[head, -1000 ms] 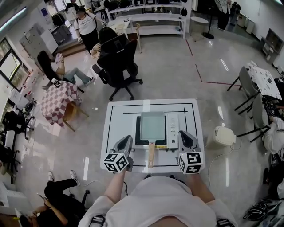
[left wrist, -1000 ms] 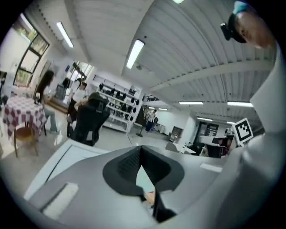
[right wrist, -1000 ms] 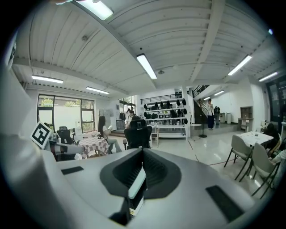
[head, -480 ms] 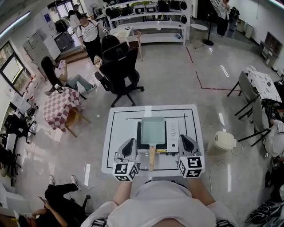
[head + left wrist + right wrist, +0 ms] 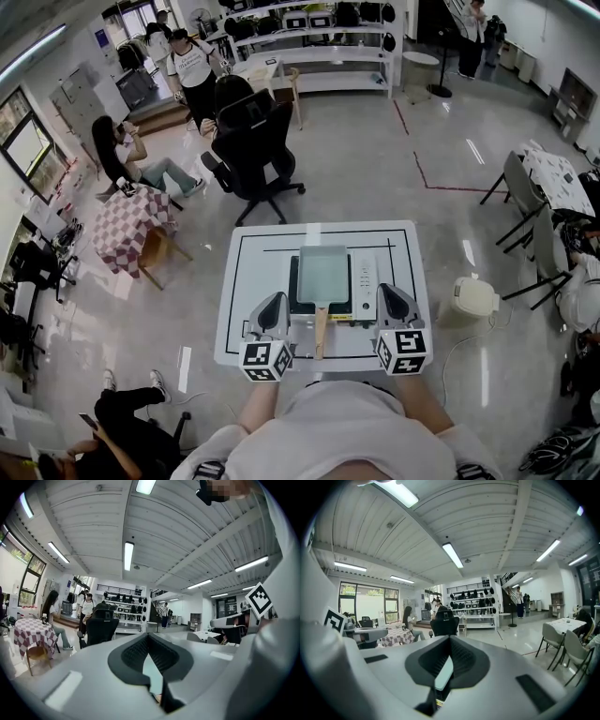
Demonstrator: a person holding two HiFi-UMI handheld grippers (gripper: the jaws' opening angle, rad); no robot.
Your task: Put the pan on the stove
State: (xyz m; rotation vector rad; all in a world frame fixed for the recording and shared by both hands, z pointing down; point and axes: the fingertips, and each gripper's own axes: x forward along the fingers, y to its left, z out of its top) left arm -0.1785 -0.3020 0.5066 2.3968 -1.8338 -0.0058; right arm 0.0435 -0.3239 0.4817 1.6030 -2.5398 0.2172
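Note:
A pale green rectangular pan [image 5: 322,272] sits on the black-and-white portable stove [image 5: 366,283] in the middle of the white table [image 5: 251,281]. Its wooden handle [image 5: 321,330] points back toward me. My left gripper [image 5: 275,302] hovers left of the handle at the table's near edge, jaws shut and empty. My right gripper [image 5: 386,292] is right of the stove, jaws also shut on nothing. In the left gripper view the closed left gripper [image 5: 149,637] shows a sliver of the pan [image 5: 151,672] below its tips. The right gripper [image 5: 450,639] shows the pan [image 5: 444,673] likewise.
A black office chair [image 5: 251,131] stands just beyond the table. A checkered small table [image 5: 122,216] and seated people are at the left. A white appliance [image 5: 473,295] sits on the floor at the right, with chairs [image 5: 525,187] farther right.
Both grippers drew back slightly toward the table's near edge early in the second, and the head view shifted. Since then nothing has moved. The pan has stayed on the stove.

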